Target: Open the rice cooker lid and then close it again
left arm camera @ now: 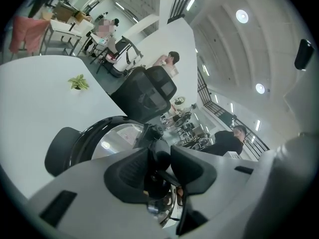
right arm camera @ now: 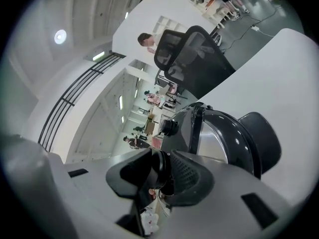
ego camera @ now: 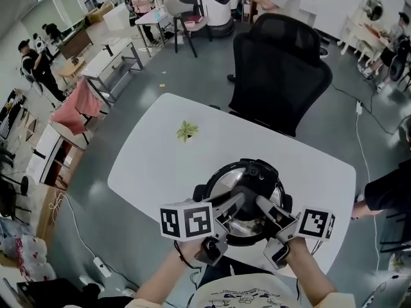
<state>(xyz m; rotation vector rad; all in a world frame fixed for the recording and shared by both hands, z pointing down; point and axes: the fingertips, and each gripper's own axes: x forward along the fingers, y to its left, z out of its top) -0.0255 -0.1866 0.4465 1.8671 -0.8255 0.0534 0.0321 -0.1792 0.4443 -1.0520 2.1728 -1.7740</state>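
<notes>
The rice cooker [ego camera: 221, 186] stands near the front of the white table [ego camera: 154, 165]. Its lid [ego camera: 232, 176] has a black rim, a silver top and a black knob [ego camera: 260, 172] on the far side. From above the lid lies over the pot; I cannot tell whether it is raised a little. My left gripper [ego camera: 239, 201] and right gripper [ego camera: 262, 205] meet over the lid's near half. In the left gripper view the pads of the left gripper [left arm camera: 160, 167] close on a black round lid handle [left arm camera: 160, 151]. The right gripper [right arm camera: 162, 177] clasps the same handle [right arm camera: 160, 164].
A small green plant [ego camera: 187, 131] lies on the table beyond the cooker. A black office chair [ego camera: 282, 69] stands at the far edge. The cooker's side handles [left arm camera: 62, 148] [right arm camera: 259, 133] stick out. A person's hand [ego camera: 361, 208] rests by the table's right edge.
</notes>
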